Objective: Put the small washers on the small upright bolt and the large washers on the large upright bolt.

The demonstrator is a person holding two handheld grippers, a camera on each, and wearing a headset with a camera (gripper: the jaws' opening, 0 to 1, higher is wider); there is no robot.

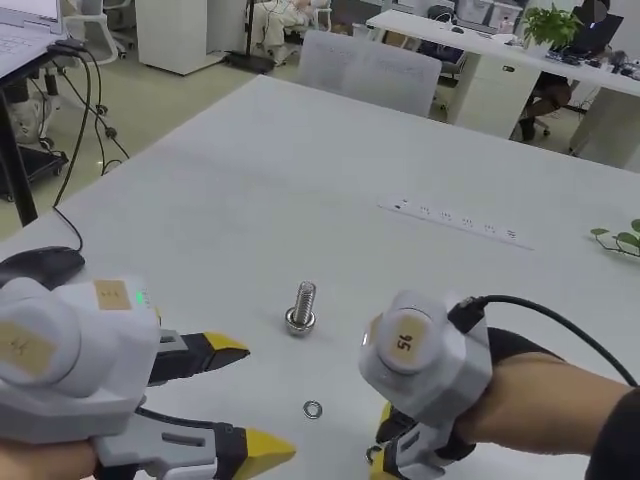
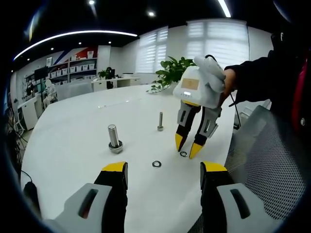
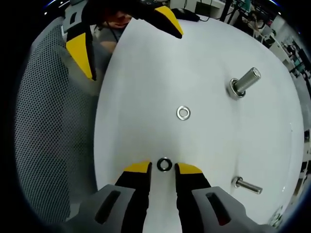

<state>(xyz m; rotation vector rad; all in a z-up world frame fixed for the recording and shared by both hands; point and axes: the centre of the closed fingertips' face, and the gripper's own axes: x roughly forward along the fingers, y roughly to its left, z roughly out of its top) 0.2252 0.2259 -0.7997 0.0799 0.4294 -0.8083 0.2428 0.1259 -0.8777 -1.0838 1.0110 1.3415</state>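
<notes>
Just 2 loose washers, right tongs astride one

Around the work, the white table carries a power strip well beyond the bolts, a black mouse at its left edge and a few plant leaves on the right. A mesh chair back stands just beside the near edge. In the head view the body of the right tongs hides most of its own tips.

The large bolt is silvery and stands upright on its head, thread uppermost. Ringed metal sits around its foot; how many washers that makes I cannot tell. The small bolt is thin, also upright, and well apart from the large one.

That makes 2 bolts and 2 loose washers, both flat on the table. The smaller washer lies between the tips of the right tongs, which point down at the table with the jaws a little apart, not clearly touching it. The bigger washer lies near it, between the 2 pairs of tongs. The left tongs hover low over the near edge, jaws spread wide and holding nothing.
</notes>
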